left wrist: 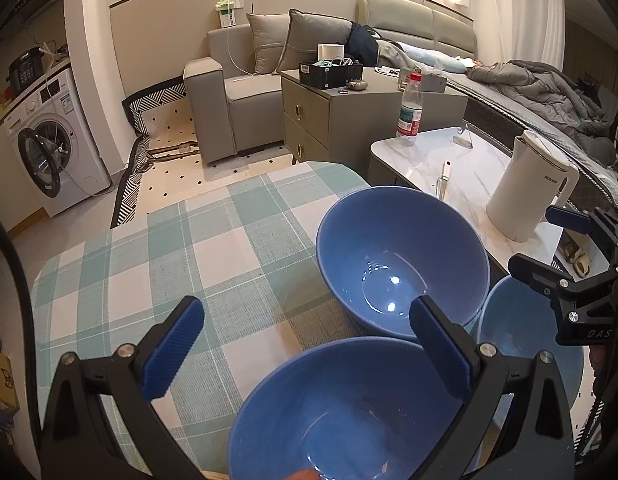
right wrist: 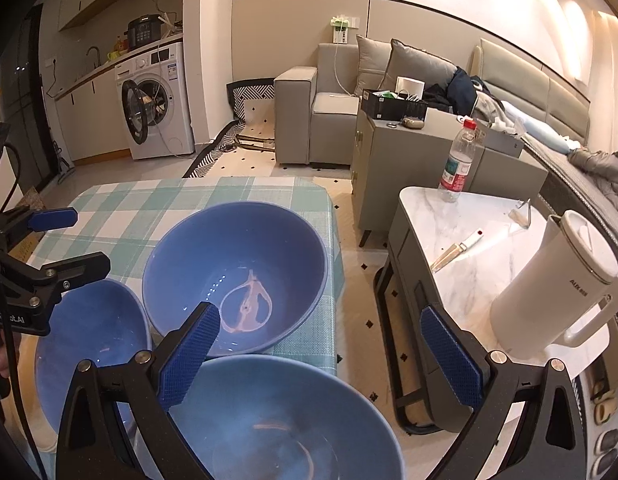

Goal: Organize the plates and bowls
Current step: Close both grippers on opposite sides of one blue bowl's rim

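Nearest the left wrist camera, a blue bowl [left wrist: 341, 412] fills the lower frame, and the left hand-held gripper [left wrist: 305, 352] hangs over it with its blue-padded fingers spread wide, gripping nothing. Just beyond that bowl, touching or nearly touching its rim, sits a second blue bowl [left wrist: 401, 268] on the checked tabletop [left wrist: 169, 264]. To the right of this second bowl a third blue bowl [left wrist: 517, 320] shows partly, with the right hand-held gripper [left wrist: 549, 240] above it, its fingers apart and empty. Farther right of the second bowl stands a white kettle [left wrist: 529, 184] on a marble side table [left wrist: 425, 156], beside a plastic water bottle [left wrist: 409, 112]. From the right wrist camera, the closest thing is again a blue bowl [right wrist: 277, 420], this time under the right hand-held gripper [right wrist: 321, 352], whose fingers stand wide open around no object; the left finger overlaps the bowl's rim in the frame, though contact cannot be judged. Beyond it rests the middle bowl [right wrist: 237, 276] near the far right corner of the tabletop [right wrist: 121, 208]. Left of the middle bowl lies the other bowl [right wrist: 89, 340], and the left hand-held gripper [right wrist: 69, 240] hovers above it, open. Right of the middle bowl, across a strip of floor, are the kettle [right wrist: 557, 284] and the bottle [right wrist: 457, 164].
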### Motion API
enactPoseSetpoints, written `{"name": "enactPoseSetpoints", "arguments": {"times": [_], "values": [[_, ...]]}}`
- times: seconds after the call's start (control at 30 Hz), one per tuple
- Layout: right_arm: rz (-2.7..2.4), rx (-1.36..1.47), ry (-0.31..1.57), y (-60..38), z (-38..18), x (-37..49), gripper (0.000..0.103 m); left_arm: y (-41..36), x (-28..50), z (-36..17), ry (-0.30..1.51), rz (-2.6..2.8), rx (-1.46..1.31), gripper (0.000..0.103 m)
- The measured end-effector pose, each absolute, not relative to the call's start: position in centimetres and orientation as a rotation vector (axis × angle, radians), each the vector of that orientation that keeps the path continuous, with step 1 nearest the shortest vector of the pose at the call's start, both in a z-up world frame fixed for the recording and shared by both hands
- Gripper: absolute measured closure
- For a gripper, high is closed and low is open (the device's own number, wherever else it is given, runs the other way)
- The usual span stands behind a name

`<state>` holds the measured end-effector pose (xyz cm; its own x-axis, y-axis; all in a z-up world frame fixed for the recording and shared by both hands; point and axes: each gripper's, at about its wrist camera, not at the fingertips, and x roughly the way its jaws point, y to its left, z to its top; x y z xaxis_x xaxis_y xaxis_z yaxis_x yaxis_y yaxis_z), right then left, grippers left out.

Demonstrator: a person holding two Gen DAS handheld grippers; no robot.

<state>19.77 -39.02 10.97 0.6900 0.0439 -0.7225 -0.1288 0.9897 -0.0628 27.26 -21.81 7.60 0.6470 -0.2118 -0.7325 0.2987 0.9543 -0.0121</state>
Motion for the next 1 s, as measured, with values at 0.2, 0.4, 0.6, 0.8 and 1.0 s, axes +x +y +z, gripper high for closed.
{"name": "enactPoseSetpoints", "arguments": {"times": [0.2, 0.4, 0.6, 0.8, 1.0], "values": [[0.113, -0.08, 0.838, -39.5, 10.1, 21.1, 0.001, -22.1, 28.3, 7.0, 0.833, -0.289, 0.112, 0.0], [0.131, -0.061, 0.867, -39.8, 9.3, 22.1, 0.001, -22.5, 29.2, 6.3, 0.852, -0.287, 0.123, 0.0], [0.142, -0.044, 0.901, -39.9, 8.6, 23.0, 0.001, -22.8, 30.0, 5.9, 0.866, -0.307, 0.114, 0.0], [0.16, -0.018, 0.932, -40.1, 8.4, 23.6, 0.002, -23.3, 30.9, 5.3, 0.892, -0.319, 0.11, 0.005], [0.188, 0.01, 0.979, -40.4, 7.9, 24.7, 0.02, -23.8, 31.5, 4.6, 0.926, -0.342, 0.11, 0.014]]}}
